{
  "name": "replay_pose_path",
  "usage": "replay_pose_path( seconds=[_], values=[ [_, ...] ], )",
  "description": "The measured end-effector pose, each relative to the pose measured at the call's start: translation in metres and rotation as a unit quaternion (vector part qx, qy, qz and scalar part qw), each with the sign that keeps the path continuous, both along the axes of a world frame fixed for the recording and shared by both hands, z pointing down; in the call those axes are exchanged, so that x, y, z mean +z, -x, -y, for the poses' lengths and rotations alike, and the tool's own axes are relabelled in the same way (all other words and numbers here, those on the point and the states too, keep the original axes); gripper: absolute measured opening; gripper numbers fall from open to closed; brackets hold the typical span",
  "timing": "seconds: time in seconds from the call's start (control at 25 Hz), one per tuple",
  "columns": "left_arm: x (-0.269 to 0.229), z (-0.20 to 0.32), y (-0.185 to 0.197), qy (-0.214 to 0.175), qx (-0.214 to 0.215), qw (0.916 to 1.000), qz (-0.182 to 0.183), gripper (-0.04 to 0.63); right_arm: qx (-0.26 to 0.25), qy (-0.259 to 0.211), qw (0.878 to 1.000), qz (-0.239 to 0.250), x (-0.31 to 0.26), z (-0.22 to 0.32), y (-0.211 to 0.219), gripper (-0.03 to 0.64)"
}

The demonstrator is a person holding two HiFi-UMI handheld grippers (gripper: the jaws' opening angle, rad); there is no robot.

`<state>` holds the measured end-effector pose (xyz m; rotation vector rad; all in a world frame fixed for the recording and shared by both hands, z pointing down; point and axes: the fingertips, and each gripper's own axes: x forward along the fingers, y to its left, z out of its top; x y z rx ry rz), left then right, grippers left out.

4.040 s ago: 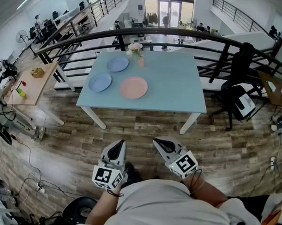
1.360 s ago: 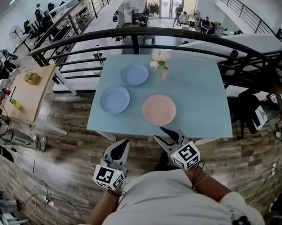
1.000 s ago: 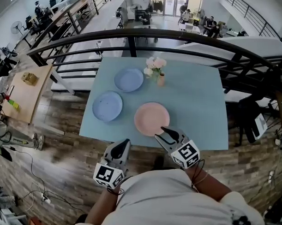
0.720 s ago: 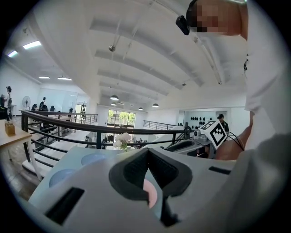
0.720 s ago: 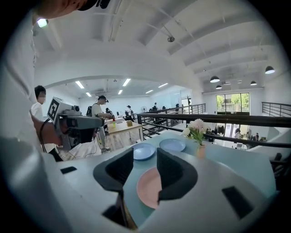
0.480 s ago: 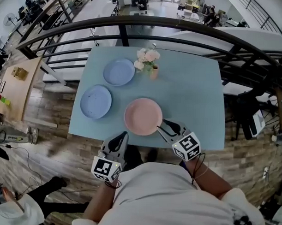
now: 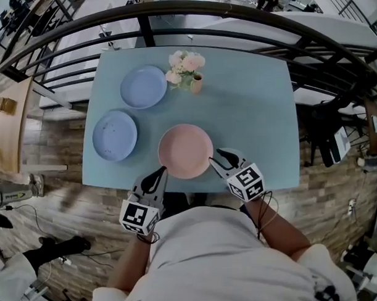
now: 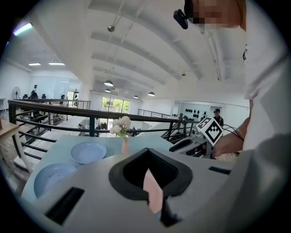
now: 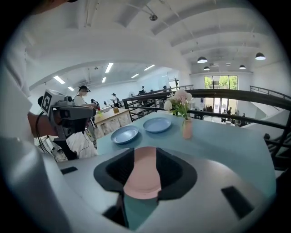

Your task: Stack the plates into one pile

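Head view: the person has closed on the desk (image 7: 255, 113), and both arms have come down. The left hand-held gripper (image 7: 161, 172) and right hand-held gripper (image 7: 216, 155) now flank the pink plate (image 7: 185, 150) at the near edge, jaws apart and empty. Stacking looks about to begin. The near blue plate (image 7: 114, 135) and far blue plate (image 7: 143, 86) lie to the left. Each gripper's body hides the pink rim, so I cannot tell if they touch it.

Pink plate (image 7: 185, 150), blue plate (image 7: 115, 135), second blue plate (image 7: 143, 86) lie seemingly apart.
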<state>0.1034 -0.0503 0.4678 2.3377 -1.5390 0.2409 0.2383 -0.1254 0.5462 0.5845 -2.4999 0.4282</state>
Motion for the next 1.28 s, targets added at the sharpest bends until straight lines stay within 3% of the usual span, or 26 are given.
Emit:
replay_pose_path(
  seconds=[0.52, 1.28],
  values=[
    [0.062, 0.049, 0.015, 0.066, 0.056, 0.9962, -0.011, 0.005, 0.061, 0.105, 0.989, -0.086, 0.103, 0.030, -0.013, 0.156],
    [0.146, 0.079, 0.044, 0.153, 0.099, 0.9831, -0.012, 0.005, 0.111, 0.193, 0.961, -0.167, 0.192, 0.049, -0.011, 0.156]
  ],
)
